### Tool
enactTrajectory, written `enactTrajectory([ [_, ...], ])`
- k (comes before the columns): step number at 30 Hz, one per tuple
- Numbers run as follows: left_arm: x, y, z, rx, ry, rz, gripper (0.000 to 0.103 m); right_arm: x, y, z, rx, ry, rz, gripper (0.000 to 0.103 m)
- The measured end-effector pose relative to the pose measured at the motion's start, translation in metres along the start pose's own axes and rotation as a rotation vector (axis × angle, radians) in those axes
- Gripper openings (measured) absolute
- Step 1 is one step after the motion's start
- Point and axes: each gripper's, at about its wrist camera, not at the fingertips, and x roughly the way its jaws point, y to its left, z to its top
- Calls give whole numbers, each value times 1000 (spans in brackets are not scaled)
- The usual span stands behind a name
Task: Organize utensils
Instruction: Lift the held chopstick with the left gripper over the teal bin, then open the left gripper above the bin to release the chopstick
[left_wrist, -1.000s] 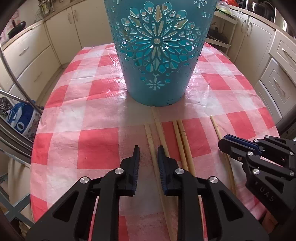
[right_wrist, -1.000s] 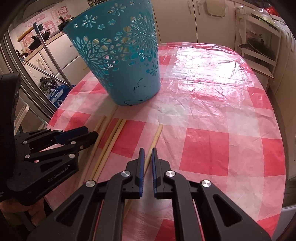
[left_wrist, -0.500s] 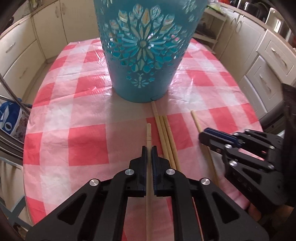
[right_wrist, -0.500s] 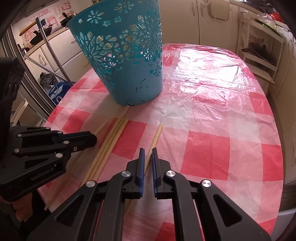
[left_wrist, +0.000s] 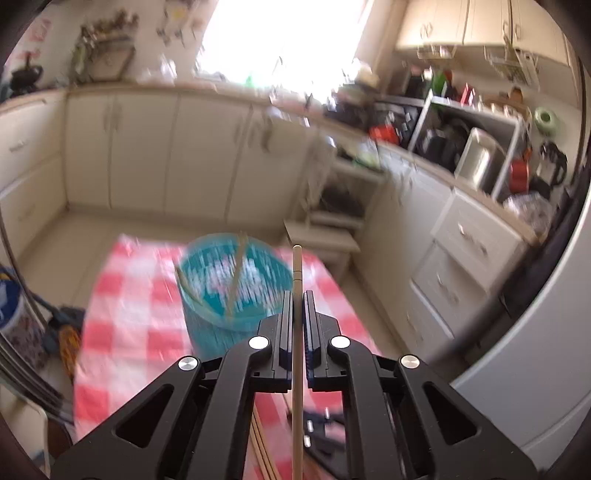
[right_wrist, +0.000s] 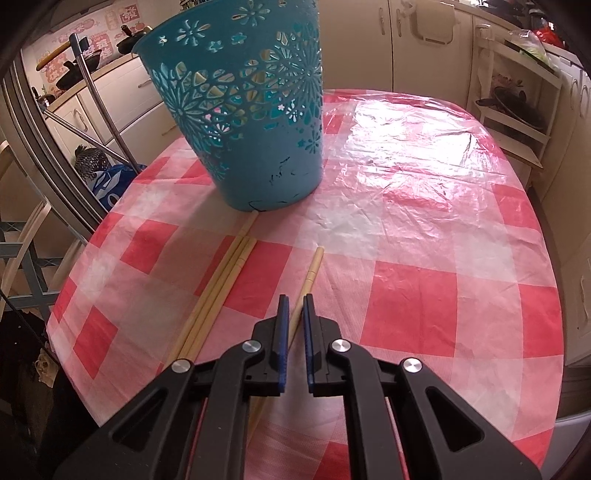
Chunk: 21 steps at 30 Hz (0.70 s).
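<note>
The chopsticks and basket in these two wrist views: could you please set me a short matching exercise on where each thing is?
Things:
1. single chopstick
2. bundle of three chopsticks
3. teal basket
4. lifted chopstick

Places:
A. upright on the checked tablecloth
B. clamped in the left gripper
C. between the right gripper jaws, on the cloth
D. flat, one end at the basket's base

Pairs: 1-C, 2-D, 3-A, 4-B

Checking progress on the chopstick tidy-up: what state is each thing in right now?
Left gripper: shut on one chopstick, lifted above the table.
Right gripper: shut on a lone chopstick lying on the tablecloth.
Teal basket: upright, some chopsticks already inside.
Three chopsticks: lying bundled on the cloth, untouched.
</note>
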Motion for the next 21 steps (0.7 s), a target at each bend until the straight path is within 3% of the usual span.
enactTrajectory([
  [5, -6, 3, 52, -37, -263, 111, 5, -1, 1, -1, -3, -1, 0, 8],
  [11, 17, 15, 82, -79, -416, 218, 5, -1, -1, 0, -4, -5, 4, 8],
  [21, 78, 35, 72, -100, -401, 287, 5, 1, -2, 3, -10, -6, 9, 8],
])
